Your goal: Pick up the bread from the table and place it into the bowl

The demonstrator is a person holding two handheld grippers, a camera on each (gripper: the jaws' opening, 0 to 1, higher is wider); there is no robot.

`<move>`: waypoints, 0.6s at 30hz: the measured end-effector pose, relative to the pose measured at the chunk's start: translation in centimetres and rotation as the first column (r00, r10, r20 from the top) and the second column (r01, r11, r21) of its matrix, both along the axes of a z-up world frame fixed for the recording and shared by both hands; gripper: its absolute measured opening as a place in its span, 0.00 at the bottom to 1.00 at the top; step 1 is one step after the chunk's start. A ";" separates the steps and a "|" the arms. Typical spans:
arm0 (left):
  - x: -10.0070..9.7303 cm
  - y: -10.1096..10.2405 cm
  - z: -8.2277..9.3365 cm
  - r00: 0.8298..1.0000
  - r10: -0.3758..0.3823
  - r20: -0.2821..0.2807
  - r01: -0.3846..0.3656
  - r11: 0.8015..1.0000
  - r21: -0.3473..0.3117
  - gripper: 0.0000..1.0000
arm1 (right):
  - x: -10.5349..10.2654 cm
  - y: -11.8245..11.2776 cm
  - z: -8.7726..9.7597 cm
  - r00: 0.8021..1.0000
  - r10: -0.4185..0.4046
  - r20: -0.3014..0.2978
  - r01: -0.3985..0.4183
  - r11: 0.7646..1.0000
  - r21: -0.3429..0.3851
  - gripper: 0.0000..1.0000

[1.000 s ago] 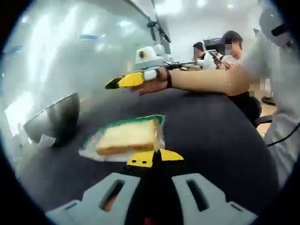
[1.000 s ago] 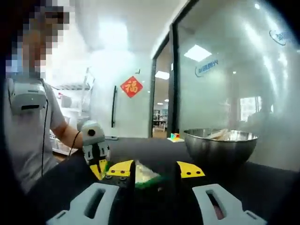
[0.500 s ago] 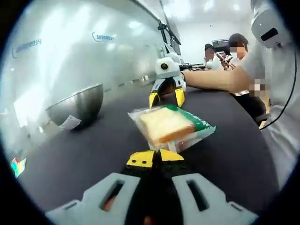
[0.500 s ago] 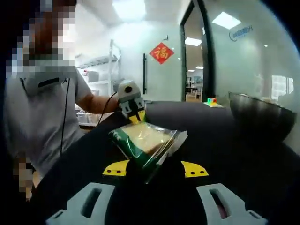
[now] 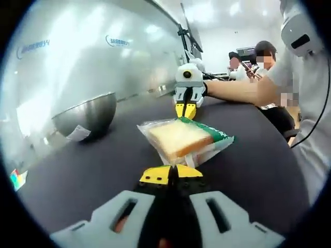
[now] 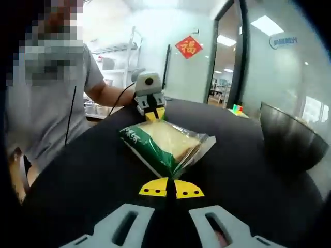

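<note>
A slice of bread (image 5: 181, 138) in a clear wrapper with a green edge lies on the dark table (image 5: 88, 170). In the left gripper view my left gripper (image 5: 171, 174) is shut just short of the wrapper's near edge. Beyond it the right gripper (image 5: 186, 110) has its yellow tips together at the wrapper's far corner. In the right gripper view the bread (image 6: 164, 140) lies just ahead, and my right gripper (image 6: 170, 188) is shut on the wrapper's near tip. The left gripper (image 6: 151, 114) sits at the bread's far end. The steel bowl (image 5: 85, 116) (image 6: 288, 138) stands beside the bread.
A glass wall (image 5: 77, 57) runs behind the bowl. A small colour cube (image 6: 238, 108) (image 5: 17, 178) lies on the table near it. The person (image 6: 57, 98) holding the grippers stands at the table's edge, and other people (image 5: 256, 51) sit further back.
The right gripper's jaws, open around the wrapper's tip half a second ago, have shut on it. The left gripper stays shut near the other end.
</note>
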State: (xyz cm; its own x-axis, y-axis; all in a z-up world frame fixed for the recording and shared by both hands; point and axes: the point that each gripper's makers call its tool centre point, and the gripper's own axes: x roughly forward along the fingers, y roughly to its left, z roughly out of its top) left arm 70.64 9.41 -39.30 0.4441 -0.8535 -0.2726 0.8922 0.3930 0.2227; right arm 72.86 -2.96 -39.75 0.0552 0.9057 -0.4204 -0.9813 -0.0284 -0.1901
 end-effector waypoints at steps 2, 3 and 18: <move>0.5 0.1 0.5 0.999 0.026 0.043 -0.026 1.000 0.008 0.00 | -0.1 -0.1 0.9 1.000 -0.004 0.020 0.004 1.000 0.007 0.00; 0.5 0.1 0.9 0.998 0.033 0.045 -0.033 0.999 -0.001 0.00 | -0.2 -0.2 1.6 1.000 -0.008 0.018 0.008 1.000 0.024 0.00; 18.0 -1.3 22.6 0.935 0.246 0.255 -0.192 0.957 -0.218 0.00 | 14.1 -2.4 22.3 0.910 -0.369 0.191 0.304 0.904 0.300 0.00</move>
State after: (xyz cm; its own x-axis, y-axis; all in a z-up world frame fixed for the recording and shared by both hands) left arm 88.66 8.15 -16.73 0.6602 -0.7499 0.0421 0.6927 0.6296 0.3518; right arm 86.93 -5.35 -17.42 0.4446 0.8889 -0.1106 -0.8475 0.3774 -0.3733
